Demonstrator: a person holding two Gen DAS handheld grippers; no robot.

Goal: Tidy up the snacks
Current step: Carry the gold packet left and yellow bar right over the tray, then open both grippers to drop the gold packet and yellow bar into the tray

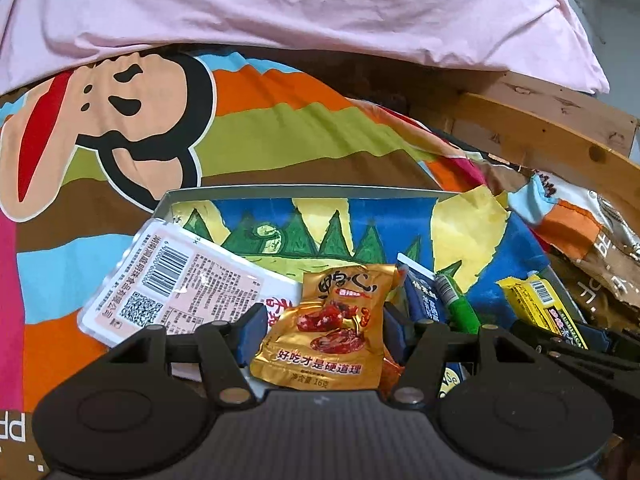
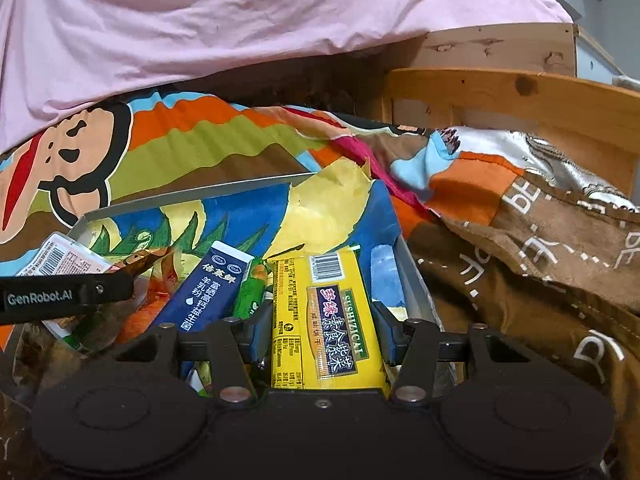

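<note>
My left gripper holds a gold snack pouch between its blue pads, the pouch standing upright over the tin's near end. My right gripper clamps a yellow packet lengthwise, its far end reaching into the tin. Beyond them, the shallow metal tin, lined with a blue and green picture, holds a white labelled pack, a dark blue stick packet and a green wrapper. The tin sits on a striped cartoon bedspread; a pink sheet lies farthest back.
</note>
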